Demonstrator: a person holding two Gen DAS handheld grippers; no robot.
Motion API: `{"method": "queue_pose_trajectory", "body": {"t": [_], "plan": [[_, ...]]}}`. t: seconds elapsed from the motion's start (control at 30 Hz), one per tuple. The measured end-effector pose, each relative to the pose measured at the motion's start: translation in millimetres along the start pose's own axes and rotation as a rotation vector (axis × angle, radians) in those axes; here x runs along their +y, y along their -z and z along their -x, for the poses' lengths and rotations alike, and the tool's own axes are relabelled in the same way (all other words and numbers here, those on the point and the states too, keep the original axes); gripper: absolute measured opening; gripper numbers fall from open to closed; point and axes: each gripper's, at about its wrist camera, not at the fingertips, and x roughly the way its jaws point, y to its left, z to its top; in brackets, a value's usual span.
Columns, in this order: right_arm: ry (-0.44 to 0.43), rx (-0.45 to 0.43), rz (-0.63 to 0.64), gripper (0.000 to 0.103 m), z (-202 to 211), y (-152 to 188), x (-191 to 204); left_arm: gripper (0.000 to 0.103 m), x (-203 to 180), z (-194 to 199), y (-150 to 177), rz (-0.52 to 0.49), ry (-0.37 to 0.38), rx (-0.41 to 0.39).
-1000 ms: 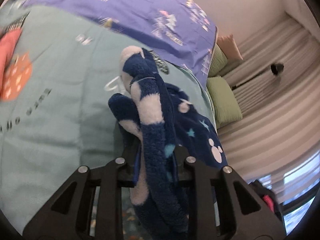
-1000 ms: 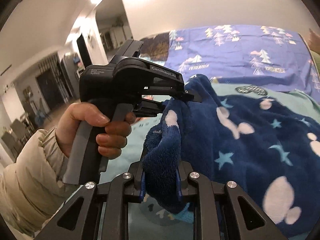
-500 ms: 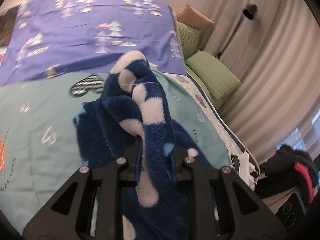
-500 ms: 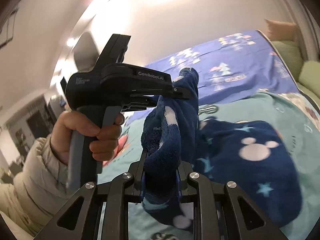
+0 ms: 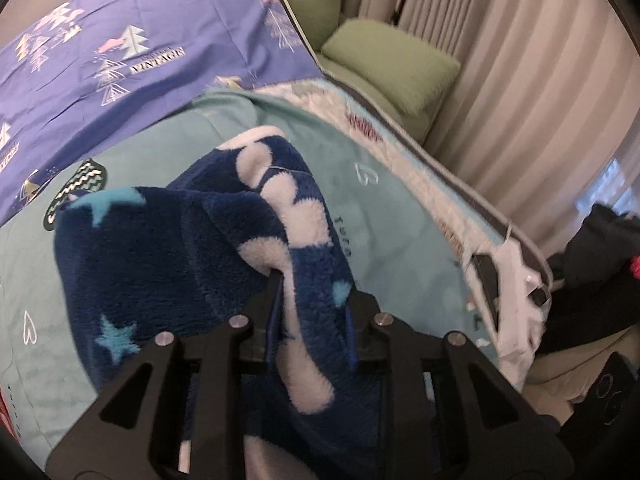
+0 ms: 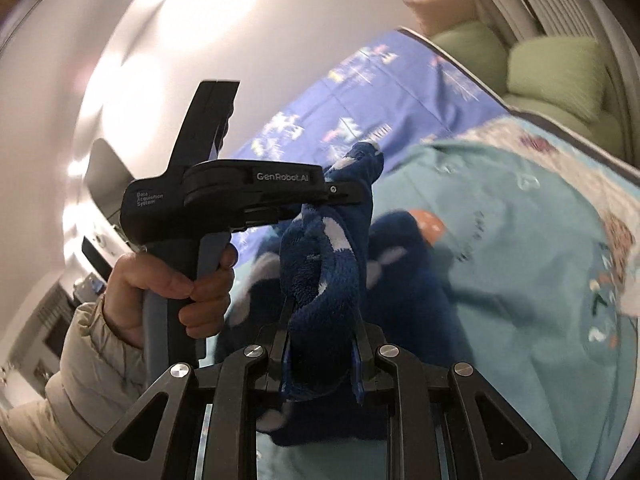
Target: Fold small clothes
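We hold a dark blue fleece garment with white blobs and pale blue stars [image 5: 192, 248] bunched at the centre of both frames, above the turquoise bed cover [image 5: 384, 208]. Our left gripper [image 5: 312, 320] has fleece between its jaws, which are opening. Our right gripper [image 6: 320, 344] pinches another fold. Our left hand [image 6: 168, 288] shows at lower left.

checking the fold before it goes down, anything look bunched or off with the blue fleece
Yes. The blue fleece garment hangs crumpled and twisted between the left gripper, whose jaws are opening, and the right gripper, bunched in ropes, not spread flat over the teal bedspread.
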Motion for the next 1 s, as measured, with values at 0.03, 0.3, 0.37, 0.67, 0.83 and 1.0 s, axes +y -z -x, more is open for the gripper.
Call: {"method": "queue_pose_trajectory", "body": {"t": [0.03, 0.3, 0.37, 0.67, 0.83, 1.0], "plan": [[0.003, 0.01, -0.016, 0.021, -0.8, 2.6, -4.9, 0.033, -3.3, -7.0, 1.0, -0.008, -0.006, 0.011], [0.02, 0.102, -0.153, 0.023, -6.2, 23.8, -41.6, 0.051, -18.6, -24.9, 5.7, -0.027, 0.057, 0.001], [0.032, 0.108, -0.155, 0.025, -4.0, 26.8, -43.4, 0.051, -18.1, -15.6, 4.5, -0.021, 0.08, -0.012], [0.257, 0.072, -0.067, 0.039, 32.2, 11.2, -37.3, 0.061, 25.5, 79.0, 44.3, -0.002, -0.031, -0.21], [0.25, 0.056, 0.058, 0.026, 39.8, -5.9, -6.1, 0.061, 42.7, 79.7, 87.5, 0.024, -0.118, -0.173], [0.211, 0.138, 0.231, 0.023, 7.1, 1.3, 43.8, 0.062, 32.7, 51.5, 113.2, 0.001, -0.191, -0.145]]}}
